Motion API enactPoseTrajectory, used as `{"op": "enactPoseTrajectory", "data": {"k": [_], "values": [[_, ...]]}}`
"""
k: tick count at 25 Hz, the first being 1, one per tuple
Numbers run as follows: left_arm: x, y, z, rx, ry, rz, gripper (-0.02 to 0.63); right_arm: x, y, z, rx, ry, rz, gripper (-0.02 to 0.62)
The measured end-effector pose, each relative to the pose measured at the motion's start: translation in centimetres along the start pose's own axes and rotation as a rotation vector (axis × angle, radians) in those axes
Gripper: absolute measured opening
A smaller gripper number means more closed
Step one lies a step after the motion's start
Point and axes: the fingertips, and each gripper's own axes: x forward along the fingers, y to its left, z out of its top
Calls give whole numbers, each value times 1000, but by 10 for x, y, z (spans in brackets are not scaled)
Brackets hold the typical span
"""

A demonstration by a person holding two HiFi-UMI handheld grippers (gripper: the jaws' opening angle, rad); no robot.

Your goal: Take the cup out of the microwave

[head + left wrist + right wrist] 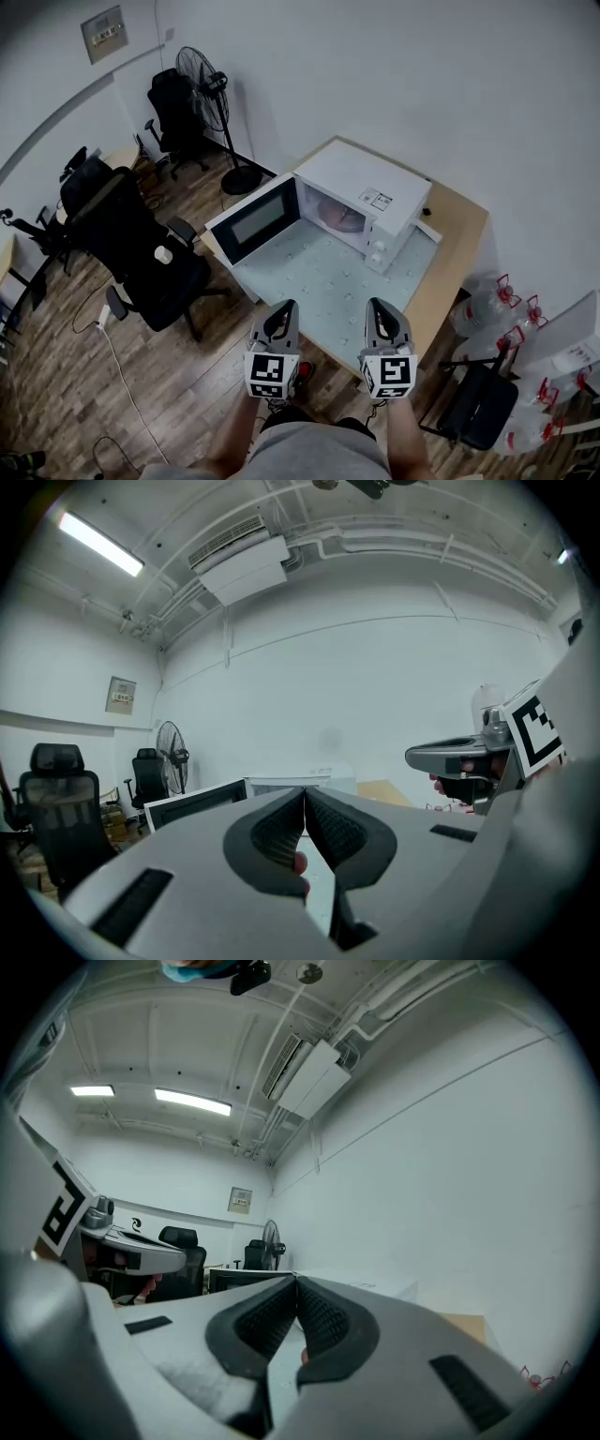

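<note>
Gaping microwave (354, 176) with cup (343, 218) inside

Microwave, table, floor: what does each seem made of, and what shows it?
Microwave: probably painted metal, smooth white casing. Table: likely wood or laminate, tan edge beneath a pale mat. Floor: wood or wood-look planks, brown with visible seams.
</note>
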Motion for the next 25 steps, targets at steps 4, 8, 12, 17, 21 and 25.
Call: {"op": "enactPoseTrajectory", "data": {"k": [4,8,12,17,21,25], "values": [[48,19,1,17,22,-75,25,36,-7,-3,11,20,-62,18],[92,32,1,32,34,-153,23,69,-17,-10,-6,54,-133,18],[129,45,-2,36,43,-220,23,99,-25,-20,23,79,-193,18],[169,65,-11,33,62,-279,23,133,-28,-32,39,109,-244,18],[199,78,-22,31,87,-319,23,157,-29,-43,45,130,-280,18],[226,85,-33,29,107,-367,23,178,-30,-53,55,147,-318,18]]}}
